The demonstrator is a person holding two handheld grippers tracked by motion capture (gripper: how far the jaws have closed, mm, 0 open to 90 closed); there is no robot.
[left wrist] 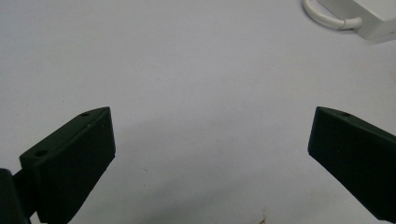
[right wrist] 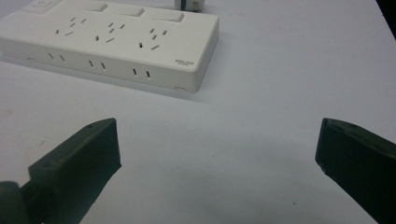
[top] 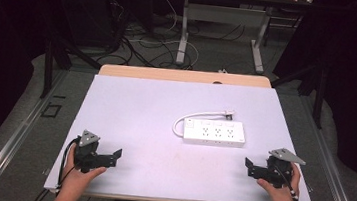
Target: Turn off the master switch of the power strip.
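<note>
Pale tabletop (top: 130,110) carries both claws near its front corners, the left claw (top: 110,157) and right claw (top: 254,169) each spread wide and empty, while the white power strip (top: 215,132) lies right of centre, long axis parallel to the front edge, nearer the right claw.

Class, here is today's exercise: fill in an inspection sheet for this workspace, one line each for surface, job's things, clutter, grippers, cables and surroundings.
Surface: pale table top, bare around the strip.
Job's things: white power strip lying flat, sockets up, right of centre; its plug rests just behind it.
Clutter: nothing seen.
Grippers: left gripper and right gripper held at the near corners, both open, gripping nothing.
Cables: strip's white cord loops off its left end; loose cables on the floor beyond.
Surroundings: another table's legs, dark curtains.
</note>
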